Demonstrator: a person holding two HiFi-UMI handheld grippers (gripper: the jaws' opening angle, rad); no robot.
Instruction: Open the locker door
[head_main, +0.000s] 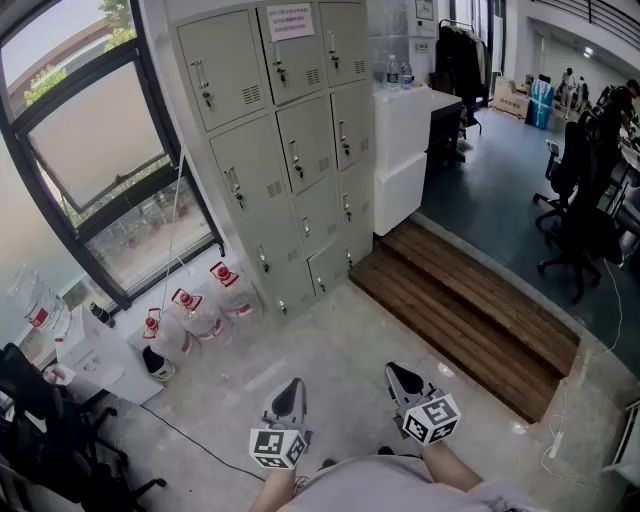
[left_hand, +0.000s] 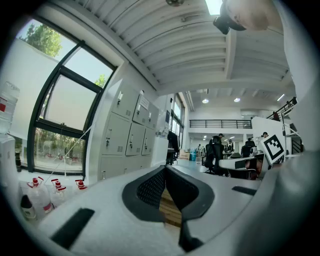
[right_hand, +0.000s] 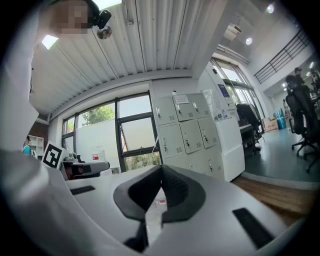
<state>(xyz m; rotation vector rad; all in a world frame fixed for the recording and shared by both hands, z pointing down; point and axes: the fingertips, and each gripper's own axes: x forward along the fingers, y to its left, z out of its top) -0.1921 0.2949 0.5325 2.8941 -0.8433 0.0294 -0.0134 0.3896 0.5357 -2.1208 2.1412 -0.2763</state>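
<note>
The locker bank (head_main: 290, 150) stands against the far wall, grey-beige, with several small doors that all look closed, each with a handle and a vent. It also shows in the left gripper view as the lockers (left_hand: 125, 135) and in the right gripper view as the lockers (right_hand: 185, 132). My left gripper (head_main: 290, 395) and right gripper (head_main: 403, 378) are held low near my body, well short of the lockers. Both are shut with nothing between the jaws. The tips of the left gripper (left_hand: 165, 169) and the right gripper (right_hand: 161, 167) meet.
Water jugs (head_main: 190, 315) with red caps sit on the floor left of the lockers, under a large window (head_main: 100, 150). A white cabinet (head_main: 400, 150) adjoins the lockers on the right. A wooden step (head_main: 470, 310) drops to an office area with chairs (head_main: 575, 200). A black chair (head_main: 40, 420) is at lower left.
</note>
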